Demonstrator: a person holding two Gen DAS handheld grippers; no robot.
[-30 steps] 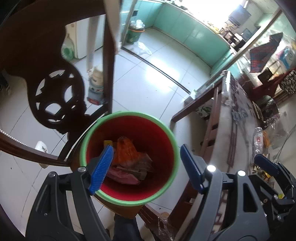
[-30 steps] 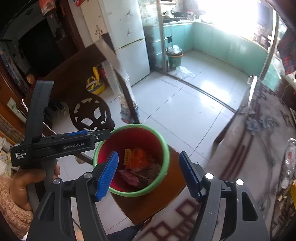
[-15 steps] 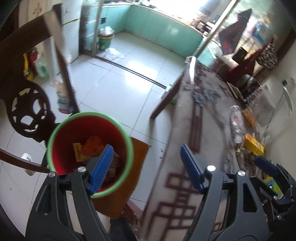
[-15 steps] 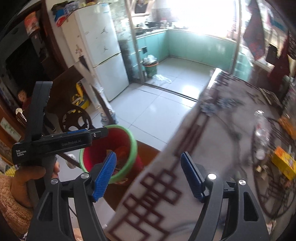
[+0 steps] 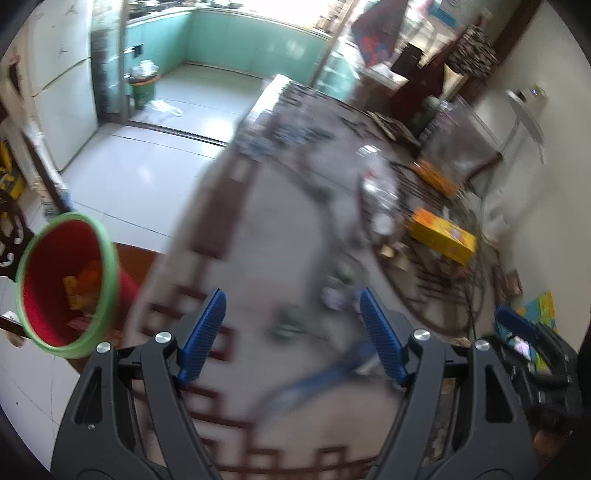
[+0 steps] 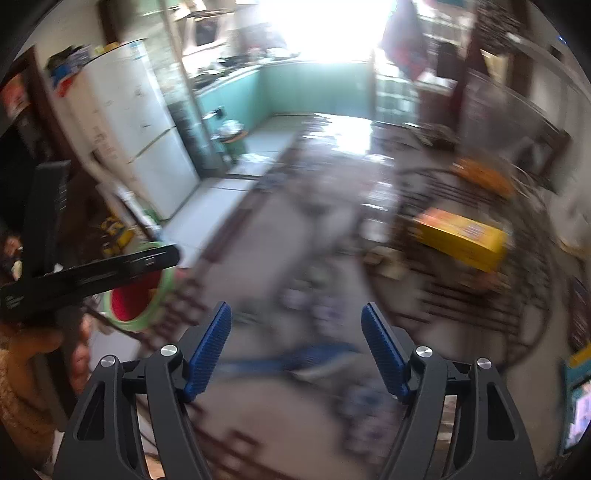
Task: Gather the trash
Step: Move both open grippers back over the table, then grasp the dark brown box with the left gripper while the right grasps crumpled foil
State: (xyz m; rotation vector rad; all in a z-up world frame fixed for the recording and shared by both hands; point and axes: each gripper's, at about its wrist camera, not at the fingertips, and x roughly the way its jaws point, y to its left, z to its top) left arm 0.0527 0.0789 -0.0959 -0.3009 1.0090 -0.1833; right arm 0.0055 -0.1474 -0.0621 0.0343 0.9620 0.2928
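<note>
No legible text, printing on the yellow box [image 5: 442, 239] blurred, gripper label unreadable

We see strong daylight pouring in from the window [image 6: 332, 29] at the far end of the room, blown out to pure white in the right wrist view and throwing a glare patch on the floor [image 5: 147, 173]. Both views are smeared by motion blur, so the desk [image 5: 280, 236] and the yellow box [image 6: 461, 240] on it look streaked and soft, while each hand-held gripper [image 5: 291, 334] stays sharp. Fisheye distortion bends the fridge [image 6: 136, 133] and darkens the corners.
</note>
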